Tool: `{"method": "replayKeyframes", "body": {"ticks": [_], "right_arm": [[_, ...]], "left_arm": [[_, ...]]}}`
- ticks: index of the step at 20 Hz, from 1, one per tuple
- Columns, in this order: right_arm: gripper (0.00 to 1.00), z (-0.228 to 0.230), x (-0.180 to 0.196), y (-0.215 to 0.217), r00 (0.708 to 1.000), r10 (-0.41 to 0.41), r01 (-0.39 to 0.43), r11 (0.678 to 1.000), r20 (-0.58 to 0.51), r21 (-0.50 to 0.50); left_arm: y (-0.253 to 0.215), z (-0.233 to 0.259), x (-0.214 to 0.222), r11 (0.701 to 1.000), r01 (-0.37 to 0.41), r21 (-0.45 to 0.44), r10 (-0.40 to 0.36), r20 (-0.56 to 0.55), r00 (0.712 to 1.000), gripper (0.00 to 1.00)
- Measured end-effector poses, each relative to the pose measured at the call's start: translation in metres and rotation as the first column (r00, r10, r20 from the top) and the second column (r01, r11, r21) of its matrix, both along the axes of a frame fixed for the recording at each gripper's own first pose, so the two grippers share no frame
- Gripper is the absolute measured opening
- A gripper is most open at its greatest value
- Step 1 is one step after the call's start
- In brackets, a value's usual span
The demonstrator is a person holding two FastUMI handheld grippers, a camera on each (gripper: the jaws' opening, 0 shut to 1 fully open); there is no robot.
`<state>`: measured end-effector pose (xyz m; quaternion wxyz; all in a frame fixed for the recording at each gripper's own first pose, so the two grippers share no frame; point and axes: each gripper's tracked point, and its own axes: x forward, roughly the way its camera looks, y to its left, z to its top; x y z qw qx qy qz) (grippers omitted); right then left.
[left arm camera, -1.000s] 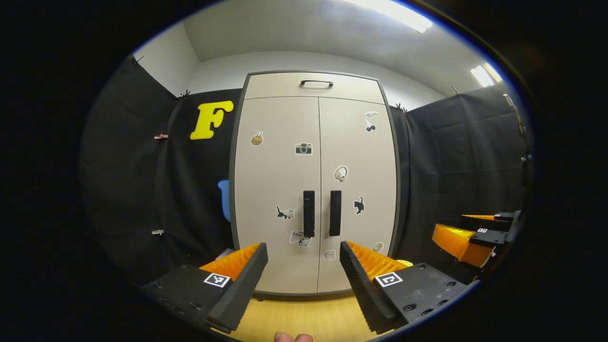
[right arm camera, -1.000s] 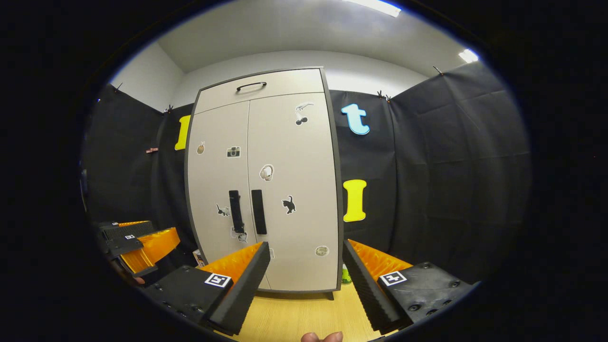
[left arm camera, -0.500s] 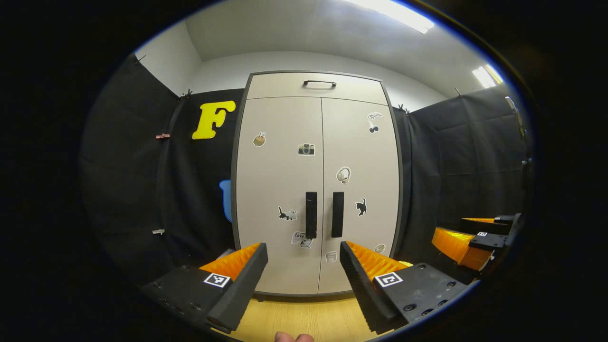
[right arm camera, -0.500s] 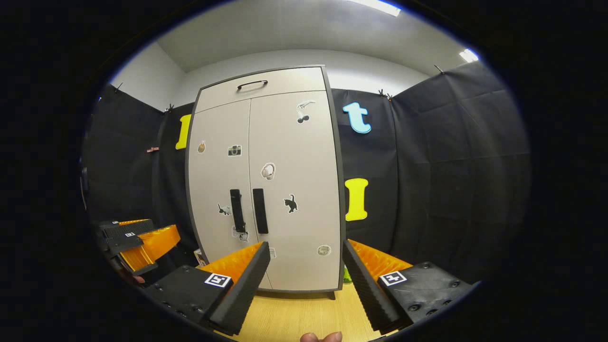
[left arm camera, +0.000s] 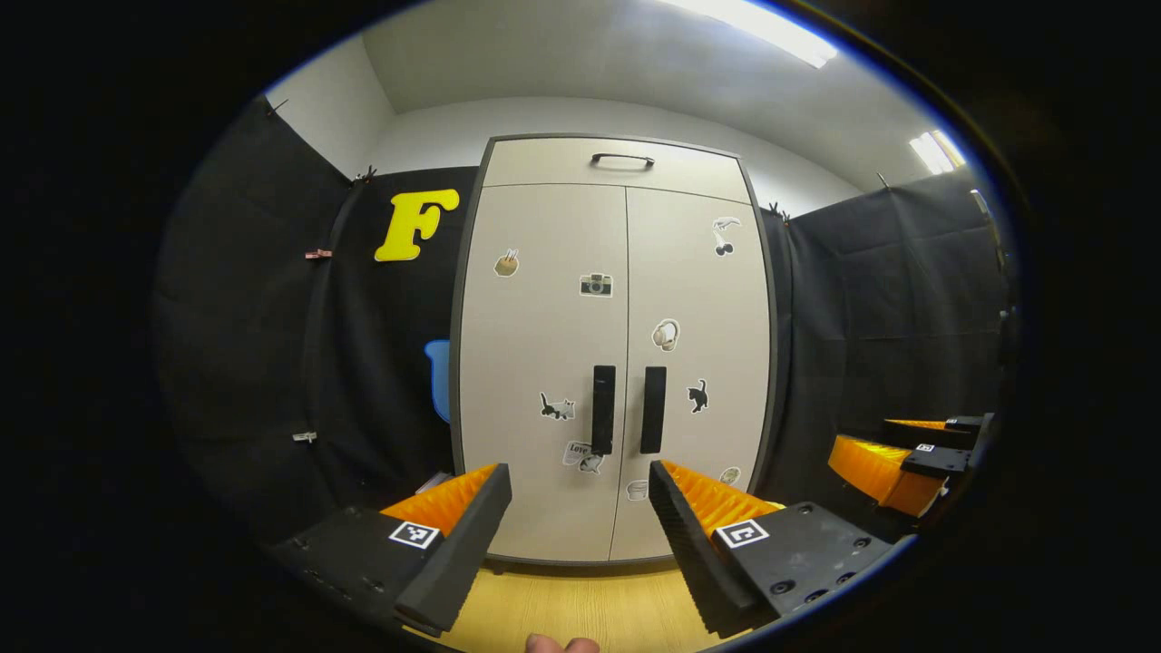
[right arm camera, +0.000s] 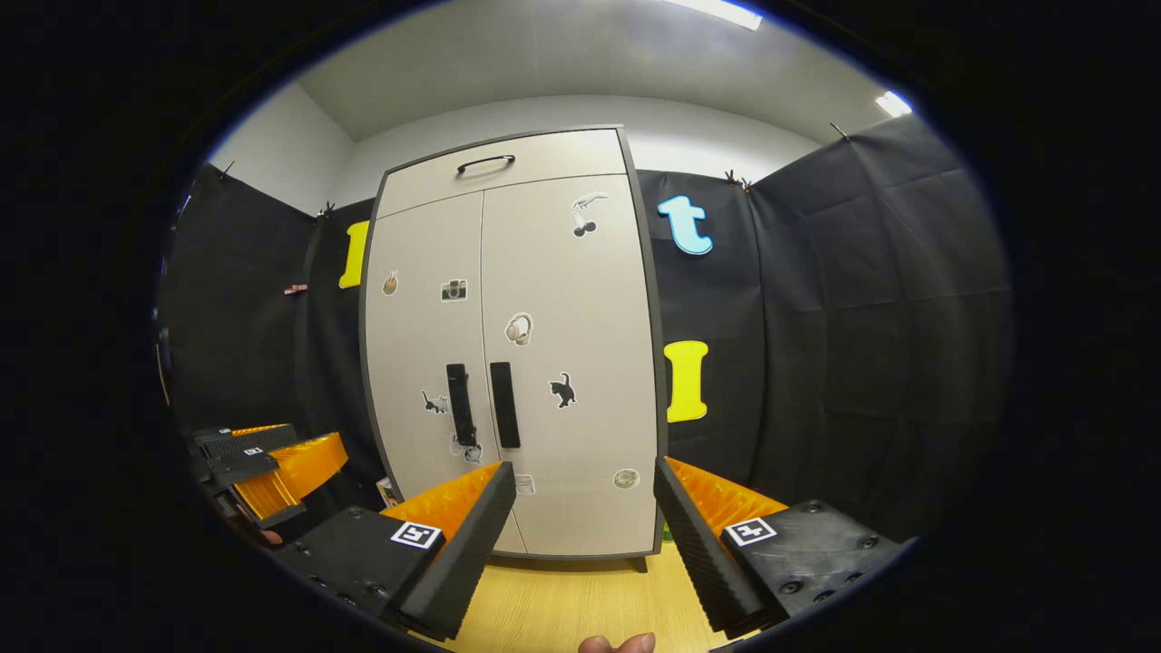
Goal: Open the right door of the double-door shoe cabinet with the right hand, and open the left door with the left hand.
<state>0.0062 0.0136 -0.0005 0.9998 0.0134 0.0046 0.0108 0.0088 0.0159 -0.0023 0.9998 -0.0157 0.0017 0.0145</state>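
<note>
Standing shut at the back of the booth, the shoe cabinet [left arm camera: 612, 354] had both doors flush, the right door [left arm camera: 698, 363] and left door [left arm camera: 540, 363] meeting at the centre seam with their two dark vertical handles either side of it: the left handle [left arm camera: 603, 410] and the right handle [left arm camera: 653, 410]. The left gripper [left arm camera: 580, 521] was held low before the cabinet, its fingers spread wide and grasping nothing; the right gripper [right arm camera: 585, 521] was likewise released and empty, aimed nearer the cabinet's right edge. The right gripper also appeared off to the cabinet's right in the left gripper view [left arm camera: 893, 453]. Compared with a second earlier, the cabinet had drifted slightly across both views and sat a touch larger, which I judged to be a slow approach with some re-aiming; neither gripper had yet reached a handle, both remaining well apart from the doors. A small top drawer handle [left arm camera: 622, 160] sat above the doors and played no part. In my assessment the task was at its opening stage: no door had been touched, and the right gripper would need to swing toward the cabinet's centre to meet its handle.
</note>
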Motion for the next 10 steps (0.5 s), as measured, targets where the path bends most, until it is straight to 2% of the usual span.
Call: {"method": "replayKeyframes", "body": {"ticks": [5, 10], "right_arm": [[0.98, 0.004, 0.018, 0.012, 0.999, 0.033, -0.033, 0.999, -0.013, 0.035], [0.97, 0.012, 0.060, 0.039, 0.997, 0.083, -0.083, 0.996, 0.000, 0.033]], "left_arm": [[0.013, -0.005, -0.005, 1.000, -0.021, -0.003, 0.021, -0.009, 1.000, 0.95], [0.027, -0.018, -0.013, 0.999, -0.046, -0.007, 0.046, -0.031, 0.998, 0.95]]}}
